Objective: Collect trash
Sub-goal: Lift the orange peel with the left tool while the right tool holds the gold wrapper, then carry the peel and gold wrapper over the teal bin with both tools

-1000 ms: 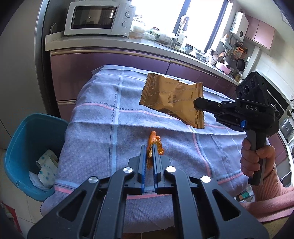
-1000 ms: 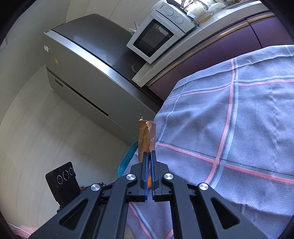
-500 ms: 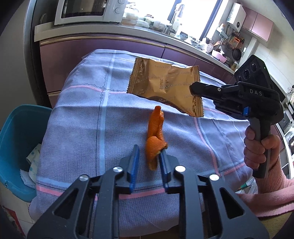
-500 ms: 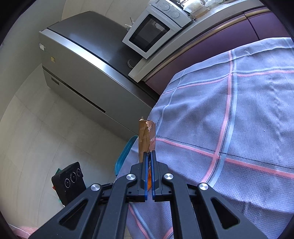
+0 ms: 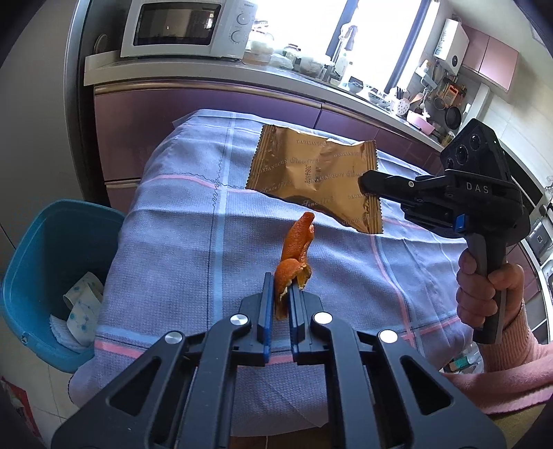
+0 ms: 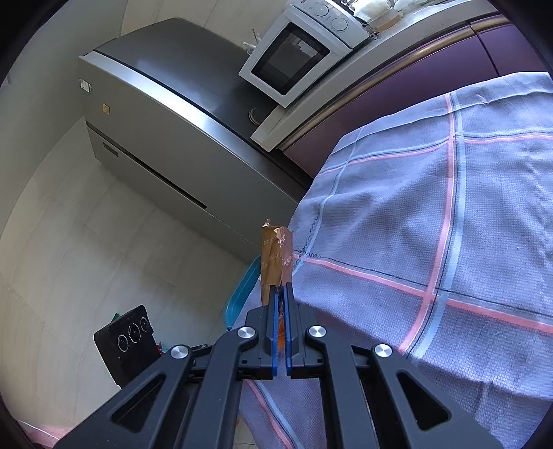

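Observation:
My left gripper [image 5: 279, 288] is shut on an orange peel [image 5: 293, 252] and holds it above the table's near edge. My right gripper [image 5: 363, 181] is shut on a brown snack wrapper [image 5: 311, 172] and holds it in the air over the blue checked tablecloth [image 5: 179, 241]. In the right wrist view the right gripper [image 6: 281, 293] holds the wrapper [image 6: 274, 257] edge-on near the table's left edge. A blue trash bin [image 5: 41, 269] with crumpled paper inside stands on the floor left of the table; its rim shows in the right wrist view [image 6: 245, 283].
A purple kitchen counter [image 5: 242, 100] with a white microwave [image 5: 186, 27] runs behind the table. A grey fridge [image 6: 172, 138] stands at the left. The left gripper's black camera box [image 6: 128, 342] shows in the right wrist view.
My left gripper opened around the orange peel, then shut on it and lifted it off the cloth. My right gripper keeps the wrapper and has shifted slightly.

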The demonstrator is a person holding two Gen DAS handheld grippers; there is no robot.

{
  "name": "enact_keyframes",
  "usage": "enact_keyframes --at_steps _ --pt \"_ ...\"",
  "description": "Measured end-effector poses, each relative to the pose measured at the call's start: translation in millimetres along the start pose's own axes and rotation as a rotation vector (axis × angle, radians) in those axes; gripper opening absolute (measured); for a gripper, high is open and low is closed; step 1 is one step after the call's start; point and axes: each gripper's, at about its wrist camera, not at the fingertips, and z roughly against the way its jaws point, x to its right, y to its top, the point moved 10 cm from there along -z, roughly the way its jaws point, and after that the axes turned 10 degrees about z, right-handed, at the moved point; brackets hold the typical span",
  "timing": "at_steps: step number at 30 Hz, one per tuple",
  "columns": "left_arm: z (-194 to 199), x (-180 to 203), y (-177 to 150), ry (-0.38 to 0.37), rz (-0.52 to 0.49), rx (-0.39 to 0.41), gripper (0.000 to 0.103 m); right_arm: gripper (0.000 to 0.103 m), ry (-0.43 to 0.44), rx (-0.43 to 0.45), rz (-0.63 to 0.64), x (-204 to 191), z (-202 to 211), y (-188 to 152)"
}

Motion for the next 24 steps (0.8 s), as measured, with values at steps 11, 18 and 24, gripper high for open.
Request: enact_keyframes --at_steps 11,18,24 --pt "35 -18 12 0.034 0.022 0.067 0.008 0.002 0.046 -0.004 0.016 -18 -15 7" --pt "54 -36 16 0.063 0.048 0.1 0.008 0.002 0.069 -0.018 0.036 -31 -26 9" --pt "65 -48 17 0.086 0.069 0.12 0.008 0.002 0.086 -0.034 0.049 -41 -36 10"
